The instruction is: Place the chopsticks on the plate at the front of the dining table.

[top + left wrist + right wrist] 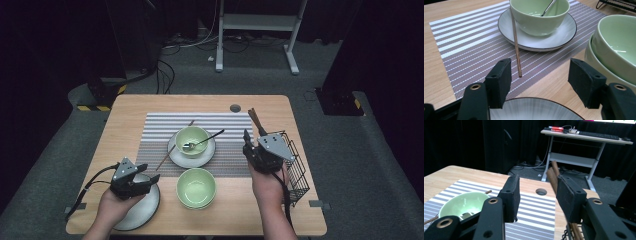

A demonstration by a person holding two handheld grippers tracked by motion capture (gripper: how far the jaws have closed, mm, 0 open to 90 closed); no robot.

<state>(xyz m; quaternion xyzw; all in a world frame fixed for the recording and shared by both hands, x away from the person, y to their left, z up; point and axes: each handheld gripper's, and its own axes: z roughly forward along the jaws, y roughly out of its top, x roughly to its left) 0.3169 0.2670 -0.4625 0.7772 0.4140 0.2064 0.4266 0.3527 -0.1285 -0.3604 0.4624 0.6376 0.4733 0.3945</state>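
Note:
My left gripper (149,172) (539,67) is open and hovers over the far rim of a grey-white plate (142,210) (536,110), with nothing between its pads. Beyond it a single brown chopstick (167,156) (516,42) leans on the plate (205,157) that carries a green bowl (191,137) (536,22) holding a spoon (210,138). My right gripper (252,136) (537,182) is raised beside the black wire basket (298,172) and stands open. Brown chopsticks (254,119) (552,176) rise along the inner face of one jaw, and the other jaw stands clear of them.
Two stacked green bowls (196,187) (614,45) sit near the table's front, just right of my left gripper. A striped placemat (160,130) covers the table's middle. A round cable hole (235,108) lies at the far edge. A white desk frame (257,22) stands beyond.

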